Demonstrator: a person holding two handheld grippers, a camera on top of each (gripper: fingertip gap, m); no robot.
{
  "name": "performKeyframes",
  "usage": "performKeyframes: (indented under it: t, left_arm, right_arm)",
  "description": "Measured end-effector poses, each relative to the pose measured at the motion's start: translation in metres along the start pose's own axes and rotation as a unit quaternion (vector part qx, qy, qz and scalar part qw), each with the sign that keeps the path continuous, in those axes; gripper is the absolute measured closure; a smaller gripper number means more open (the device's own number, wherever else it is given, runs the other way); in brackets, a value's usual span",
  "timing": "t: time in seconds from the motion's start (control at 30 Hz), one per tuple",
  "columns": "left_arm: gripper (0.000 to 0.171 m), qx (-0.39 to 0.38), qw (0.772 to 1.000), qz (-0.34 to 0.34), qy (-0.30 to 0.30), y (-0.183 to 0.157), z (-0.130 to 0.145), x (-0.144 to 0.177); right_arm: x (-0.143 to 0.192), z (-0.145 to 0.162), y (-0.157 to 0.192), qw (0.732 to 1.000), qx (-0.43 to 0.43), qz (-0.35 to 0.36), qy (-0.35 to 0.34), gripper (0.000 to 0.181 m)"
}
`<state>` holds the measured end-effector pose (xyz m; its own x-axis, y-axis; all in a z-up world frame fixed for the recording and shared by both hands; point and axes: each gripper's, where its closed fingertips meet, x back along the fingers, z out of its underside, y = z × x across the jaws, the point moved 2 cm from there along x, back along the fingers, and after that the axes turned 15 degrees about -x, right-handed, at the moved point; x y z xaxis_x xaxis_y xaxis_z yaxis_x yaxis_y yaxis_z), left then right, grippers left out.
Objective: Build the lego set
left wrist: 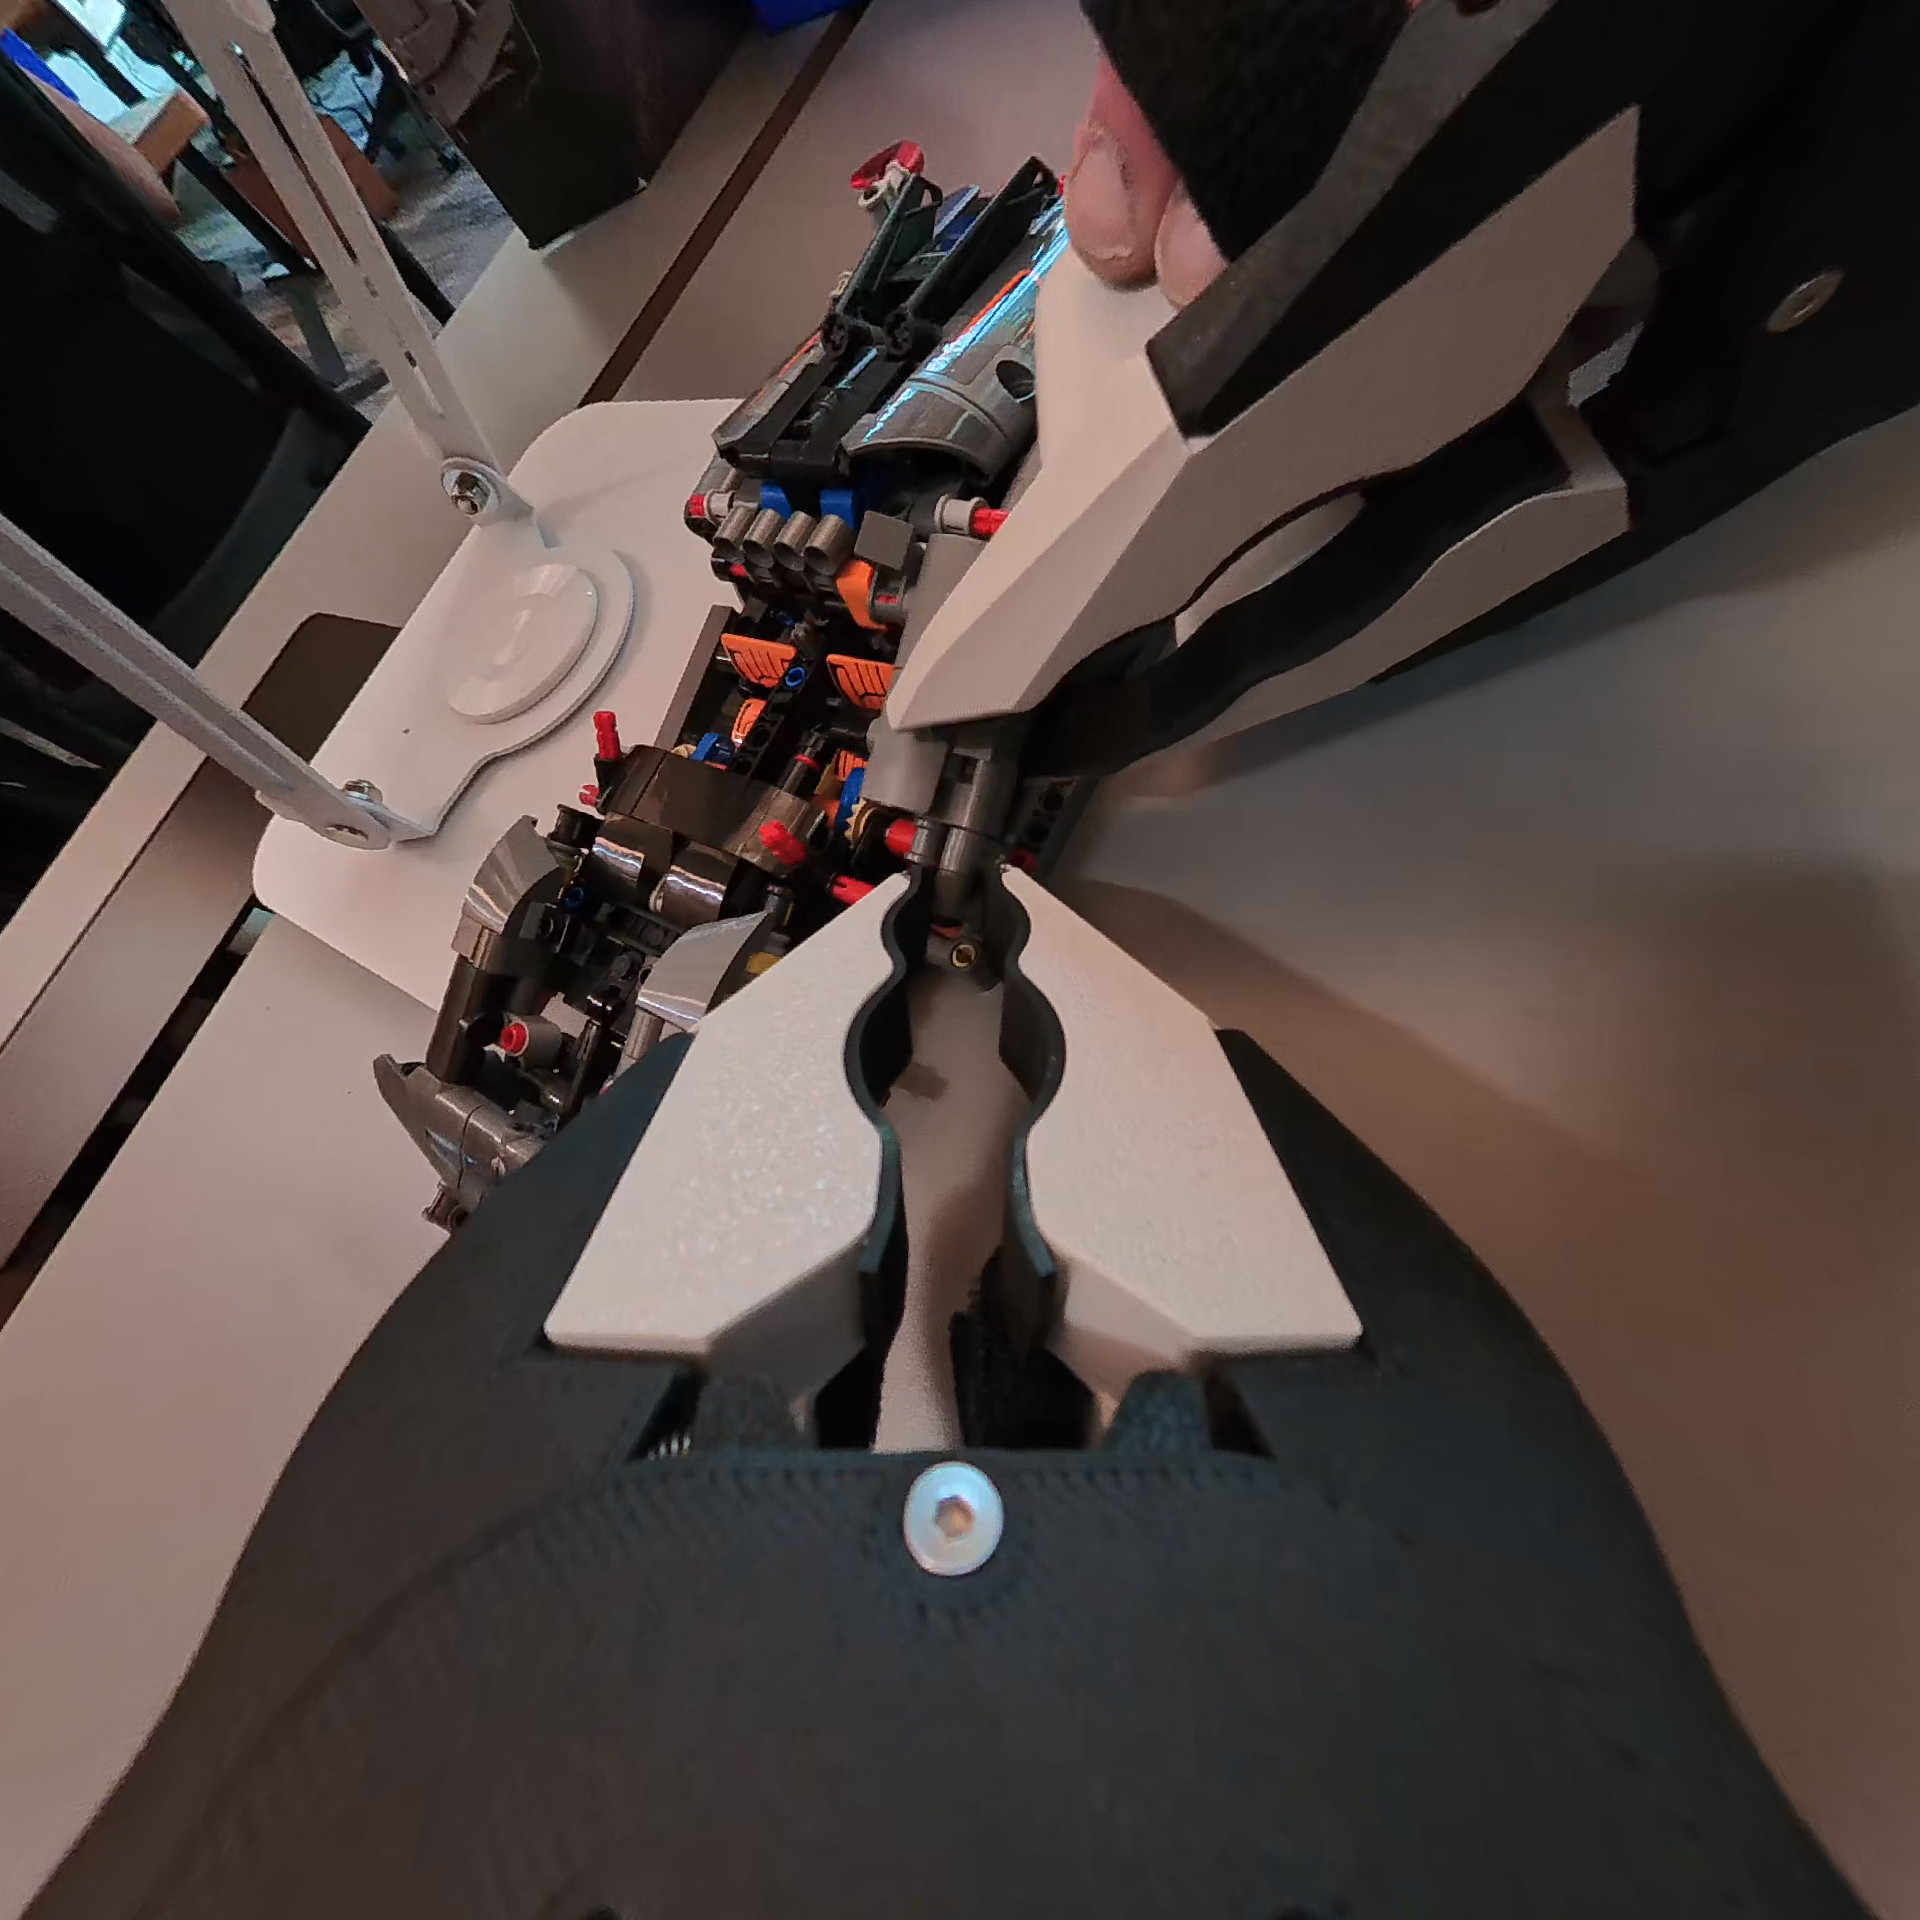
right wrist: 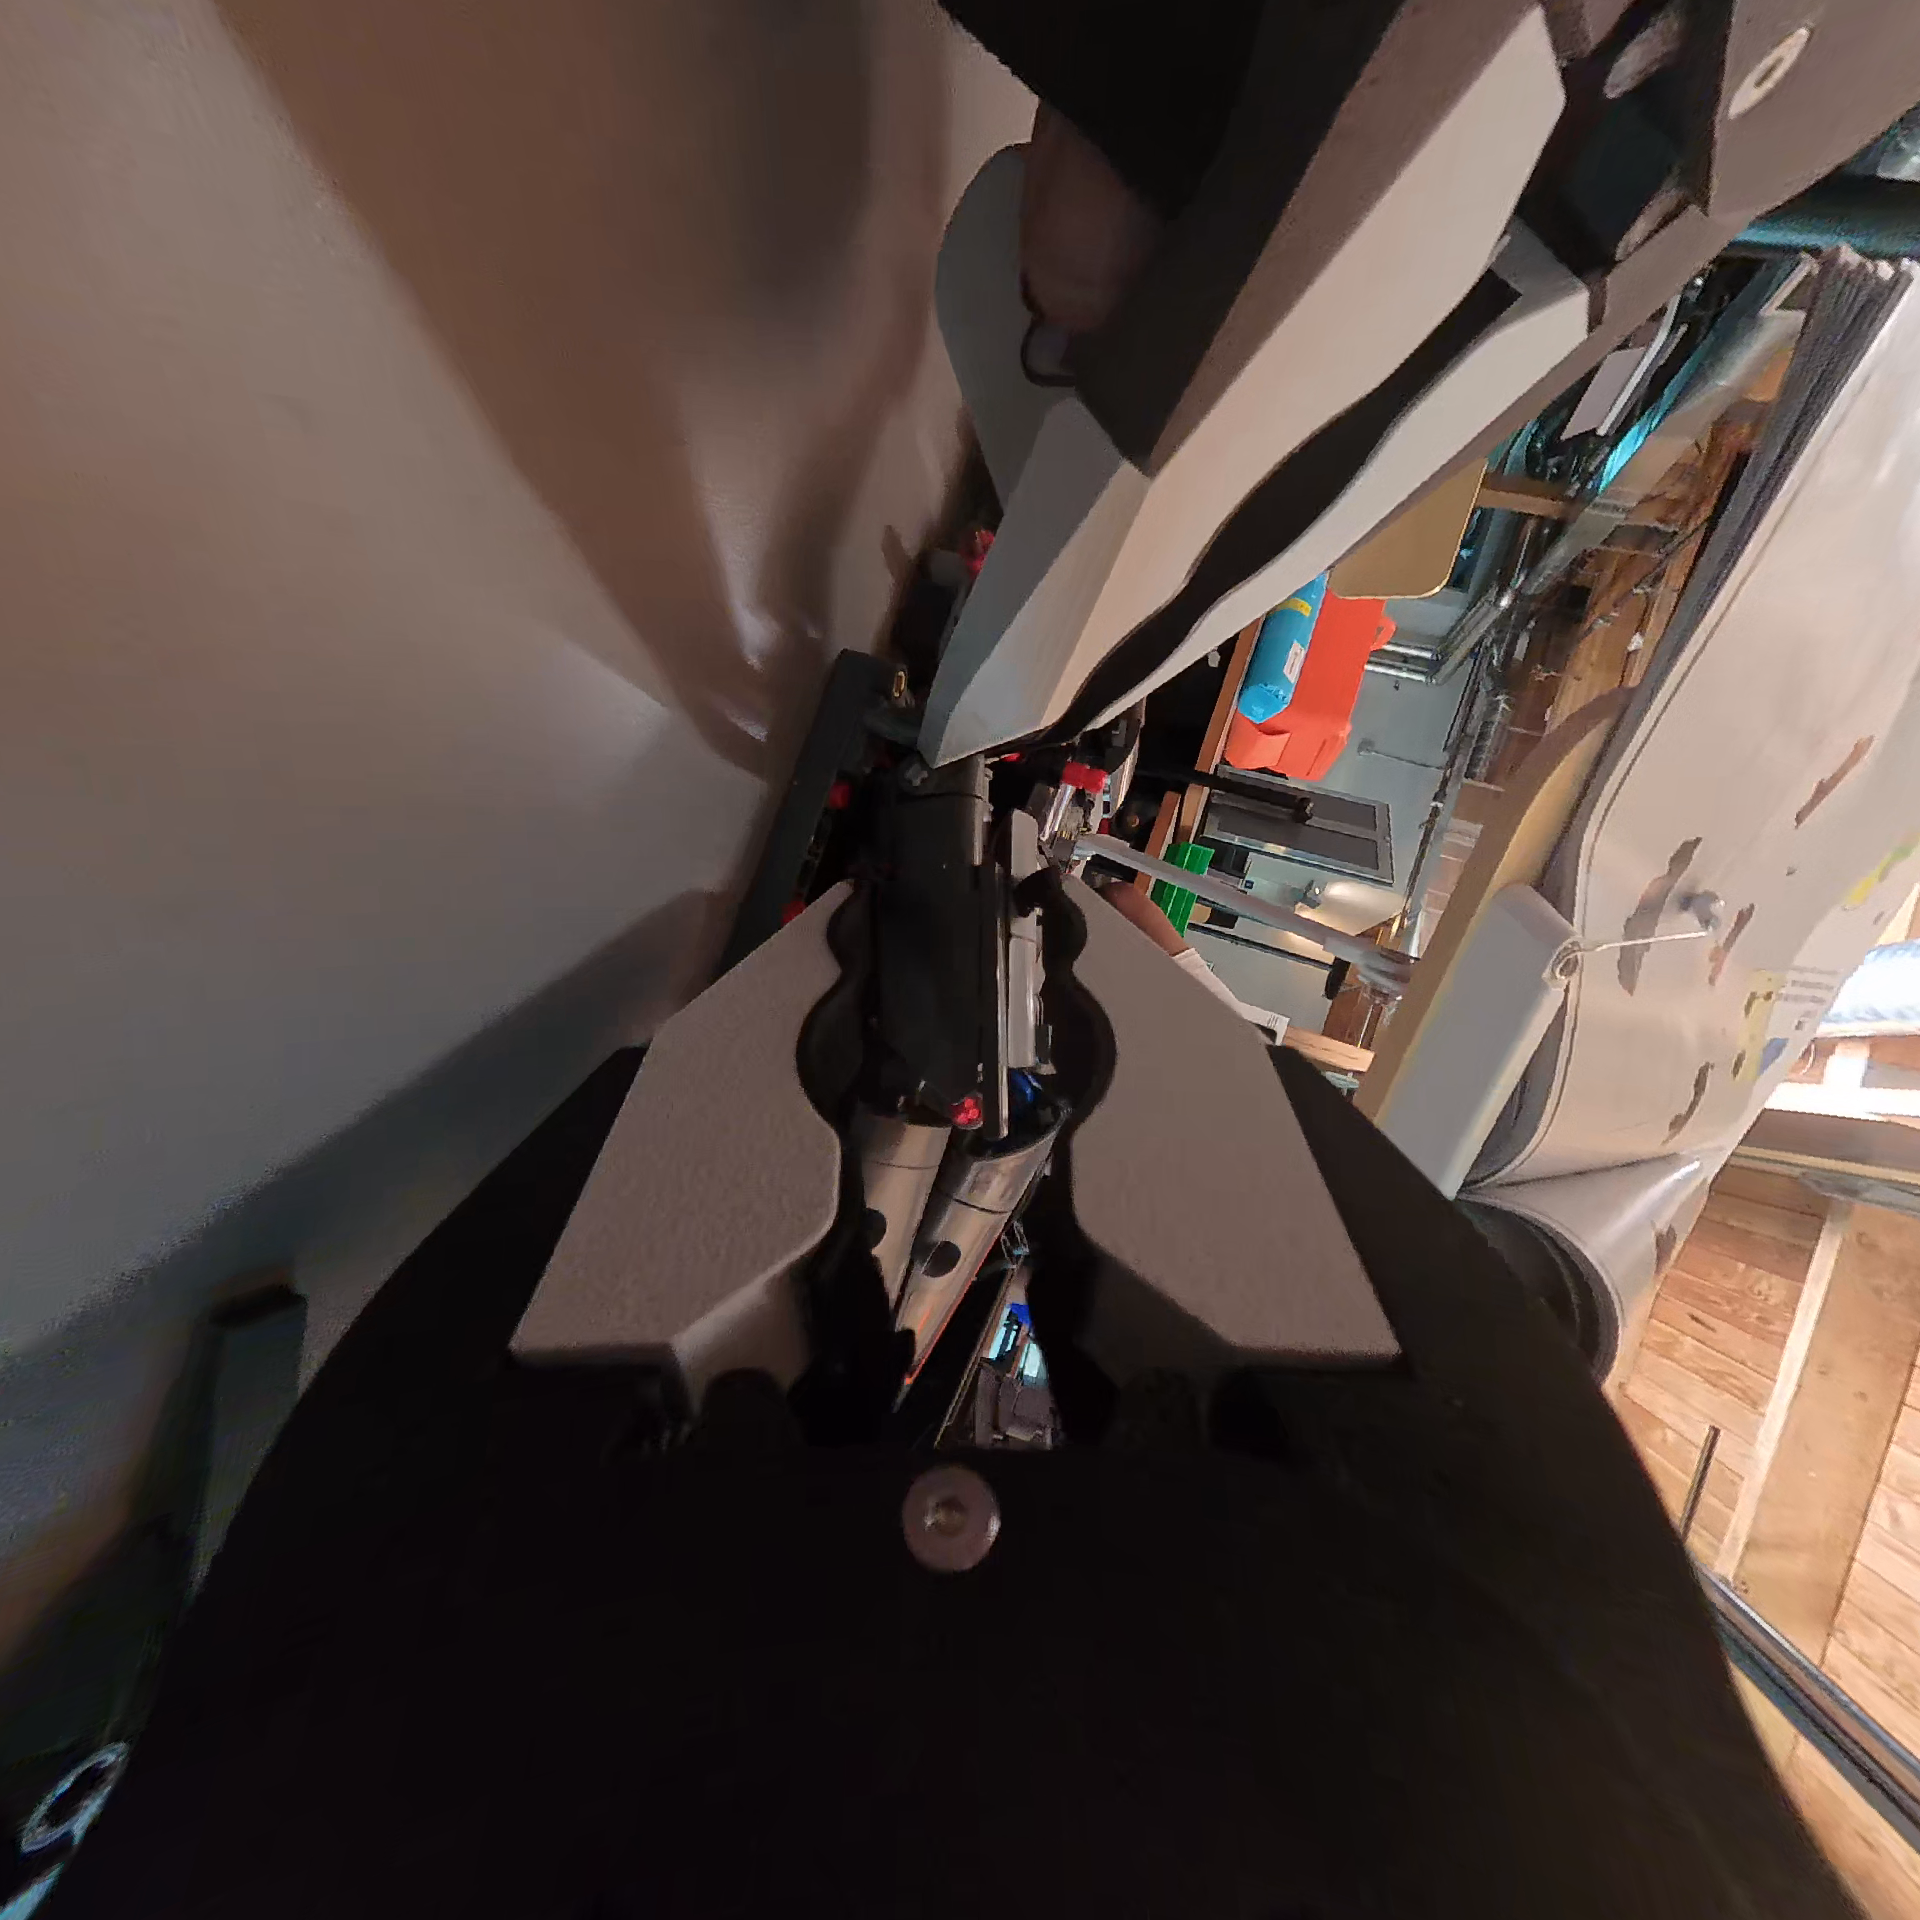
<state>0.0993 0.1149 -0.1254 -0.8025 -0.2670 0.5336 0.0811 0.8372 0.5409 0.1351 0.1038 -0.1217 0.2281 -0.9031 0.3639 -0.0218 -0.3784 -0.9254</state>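
Grey and black with red, blue and orange pins, the lego model (left wrist: pixel 790 644) lies long across the pale table (left wrist: pixel 1455 1143), one end near the white stand base (left wrist: pixel 499 665) whose two slotted arms run off to the upper left.

The left gripper (left wrist: pixel 961 904) has its white fingers drawn close on a grey beam at the model's near end; the tips pinch that beam, with a small tan pin showing just inside the gap. Its black body fills the lower part of the left wrist view.

The right gripper (left wrist: pixel 956 675) comes in from the upper right of the same view and lies along the model's side, its white finger against the grey parts at mid-length. A gloved hand (left wrist: pixel 1143 187) holds it, bare fingertips resting on the finger's back near the model's dark curved panels.

In the right wrist view the right gripper (right wrist: pixel 961 914) has its fingers narrowed around the model (right wrist: pixel 935 997), gripping the black and grey section between its scalloped pads; silver curved panels sit lower in the gap. The left gripper (right wrist: pixel 935 743) enters from the top right there, its tip touching the model just ahead. The table (right wrist: pixel 312 727) fills the left of that tilted view, and a room with wooden boards and an orange object shows, blurred, on the right
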Motion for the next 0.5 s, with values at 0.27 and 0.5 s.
performKeyframes:
  t: [0.27,0.5]
  left_arm:
    - [0.163,0.006,1.000,0.008,-0.001,-0.0003,0.0005,0.0000]
    - [0.163,0.005,1.000,0.008,0.000,-0.0004,0.0007,-0.0003]
  right_arm:
    - [0.0009,-0.0005,0.0000,0.998,0.055,-0.031,0.009,0.156]
    - [0.0013,-0.0010,0.0005,0.994,0.091,-0.049,0.032,0.160]
